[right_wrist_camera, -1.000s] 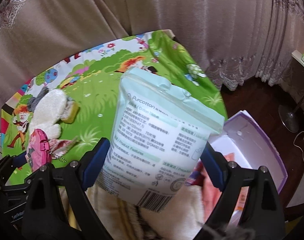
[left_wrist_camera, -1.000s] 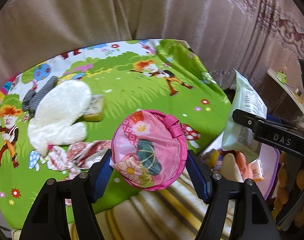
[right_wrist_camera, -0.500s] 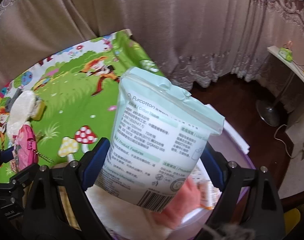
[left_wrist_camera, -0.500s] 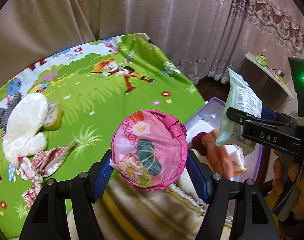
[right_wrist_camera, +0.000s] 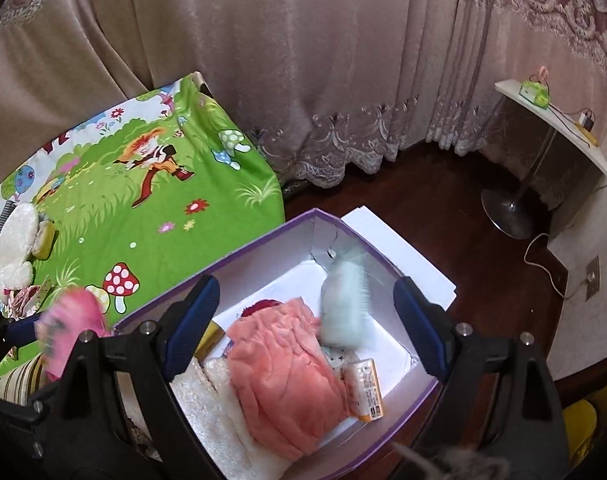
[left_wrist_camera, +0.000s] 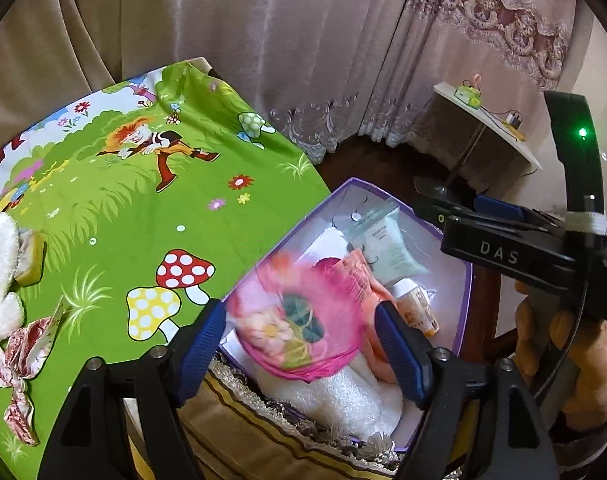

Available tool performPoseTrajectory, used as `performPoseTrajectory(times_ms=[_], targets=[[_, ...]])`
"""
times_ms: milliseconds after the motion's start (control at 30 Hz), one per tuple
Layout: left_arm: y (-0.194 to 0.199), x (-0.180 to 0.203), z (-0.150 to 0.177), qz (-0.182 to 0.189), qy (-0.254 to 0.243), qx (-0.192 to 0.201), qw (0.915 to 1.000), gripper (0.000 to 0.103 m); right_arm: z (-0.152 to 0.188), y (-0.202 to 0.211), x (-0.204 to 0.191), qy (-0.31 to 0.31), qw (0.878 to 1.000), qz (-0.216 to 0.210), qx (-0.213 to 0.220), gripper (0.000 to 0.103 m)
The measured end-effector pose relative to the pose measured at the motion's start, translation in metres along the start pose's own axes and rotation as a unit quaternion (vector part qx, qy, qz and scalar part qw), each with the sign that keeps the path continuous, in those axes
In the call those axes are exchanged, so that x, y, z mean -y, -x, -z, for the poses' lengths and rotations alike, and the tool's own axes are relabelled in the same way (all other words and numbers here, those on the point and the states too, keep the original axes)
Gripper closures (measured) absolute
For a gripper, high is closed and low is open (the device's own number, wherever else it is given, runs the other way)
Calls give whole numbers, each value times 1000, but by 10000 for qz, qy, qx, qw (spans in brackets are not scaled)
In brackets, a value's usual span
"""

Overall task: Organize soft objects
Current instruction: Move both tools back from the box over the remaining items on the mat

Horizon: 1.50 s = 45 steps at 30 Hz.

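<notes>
Both of your grippers have swung from over the green cartoon cloth (left_wrist_camera: 151,216) to above the purple-rimmed box (right_wrist_camera: 263,236), and the tissue pack (right_wrist_camera: 345,300) you were carrying has left your right gripper (right_wrist_camera: 305,320). That pack, pale mint and blurred, now sits inside the box against its far wall, ahead of the wide-open, empty right jaws. Your left gripper (left_wrist_camera: 303,344) is opening; the round pink pouch (left_wrist_camera: 299,320) with its flower print shows blurred between the blue pads, over the white towel (left_wrist_camera: 343,396) and the peach fleece (right_wrist_camera: 283,376) in the box. Beside the fleece lies a small orange-labelled bottle (right_wrist_camera: 365,388). The only legible writing is "DAS" on the right gripper's body in the left view.
</notes>
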<state>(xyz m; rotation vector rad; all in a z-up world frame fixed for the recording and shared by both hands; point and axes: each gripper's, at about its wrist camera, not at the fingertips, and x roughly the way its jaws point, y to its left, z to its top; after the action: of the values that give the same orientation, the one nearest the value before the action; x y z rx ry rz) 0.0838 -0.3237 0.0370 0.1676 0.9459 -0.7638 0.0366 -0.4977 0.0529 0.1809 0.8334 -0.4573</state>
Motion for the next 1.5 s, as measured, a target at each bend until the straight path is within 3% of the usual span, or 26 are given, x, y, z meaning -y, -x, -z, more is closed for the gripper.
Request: performPoseTrajectory(times_ms=[333, 900, 1500], targets=[[0, -21, 3, 13, 438, -51, 9990, 23, 5, -4, -4, -55, 9996, -218, -187, 12], [20, -69, 9, -348, 858, 167, 9956, 23, 8, -6, -31, 235, 9981, -453, -352, 12], [50, -163, 25, -859, 1693, 395, 9810, 23, 15, -15, -58, 473, 9958, -552, -566, 12]])
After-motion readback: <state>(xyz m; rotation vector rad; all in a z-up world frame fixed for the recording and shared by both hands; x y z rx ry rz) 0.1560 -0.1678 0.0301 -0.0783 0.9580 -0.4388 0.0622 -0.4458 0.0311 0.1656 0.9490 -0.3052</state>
